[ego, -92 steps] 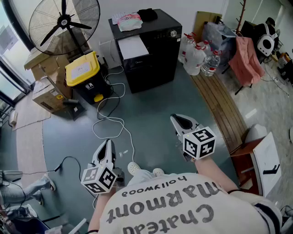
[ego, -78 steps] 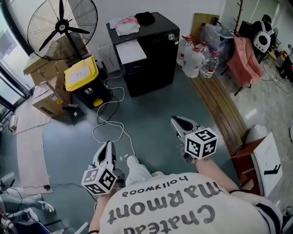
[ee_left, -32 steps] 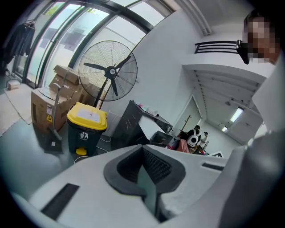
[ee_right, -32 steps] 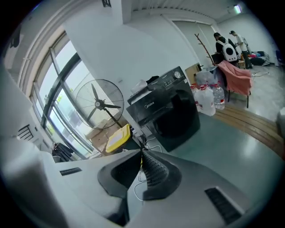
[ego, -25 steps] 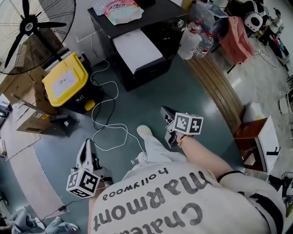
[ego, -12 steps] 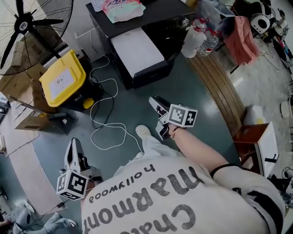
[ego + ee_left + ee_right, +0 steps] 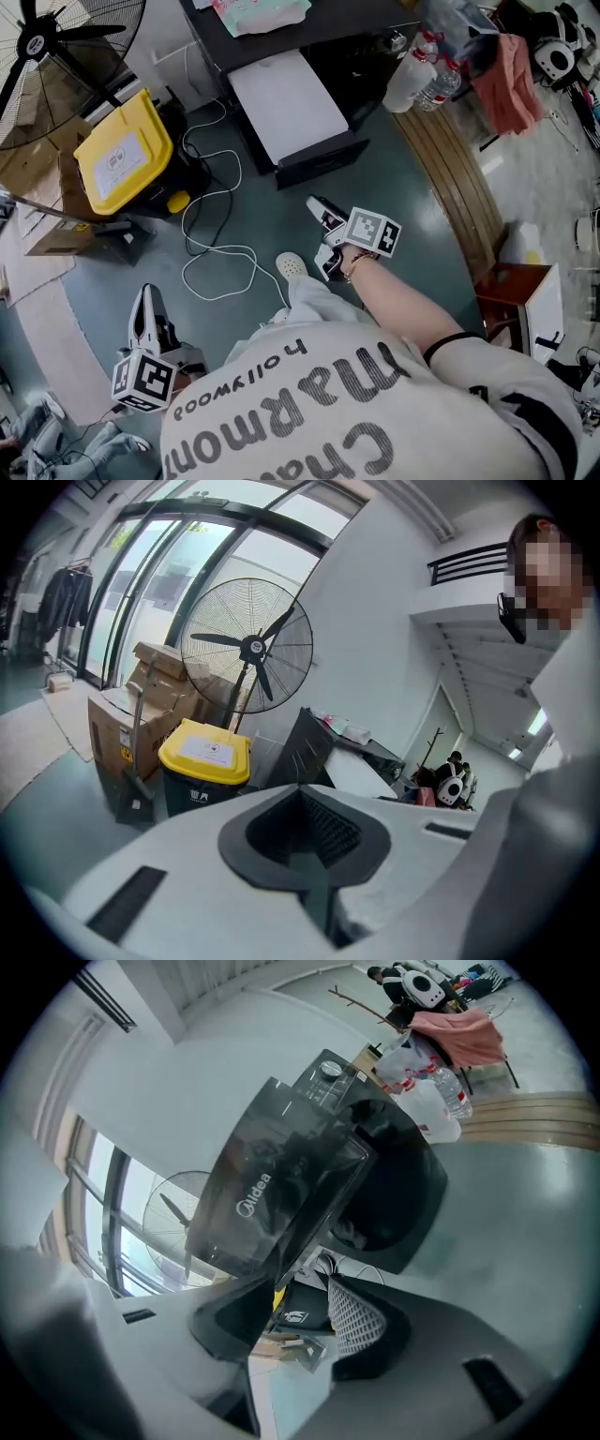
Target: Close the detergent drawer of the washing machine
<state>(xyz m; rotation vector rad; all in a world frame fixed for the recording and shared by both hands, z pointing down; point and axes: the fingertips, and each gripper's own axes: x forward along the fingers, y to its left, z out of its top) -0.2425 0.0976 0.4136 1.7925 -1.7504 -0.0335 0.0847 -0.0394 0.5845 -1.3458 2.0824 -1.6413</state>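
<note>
The black washing machine [image 7: 314, 75] stands at the top of the head view, a white panel [image 7: 286, 94] on its left part and a black block [image 7: 323, 155] jutting out under the panel's near end. My right gripper [image 7: 322, 236] hovers over the floor just short of that block, apart from it. Its jaws are opening, with nothing between them. In the right gripper view [image 7: 291, 1321] the machine [image 7: 375, 1176] appears tilted, with a tinted panel marked Midea [image 7: 272, 1204] standing out from it. My left gripper [image 7: 145, 298] is low at the left, shut and empty, far from the machine.
A yellow-lidded bin [image 7: 122, 155] and cardboard boxes [image 7: 52, 230] stand left of the machine, a fan [image 7: 52, 37] behind them. A white cable [image 7: 220, 253] loops over the floor. Water bottles [image 7: 427, 75] and wooden planks [image 7: 459, 178] lie to the right. The person's shoe [image 7: 291, 265] is beside the right gripper.
The view has closed in on the machine. My right gripper has moved forward toward it, rolled, and its jaws have spread apart. My left gripper has drifted leftward, still shut.
</note>
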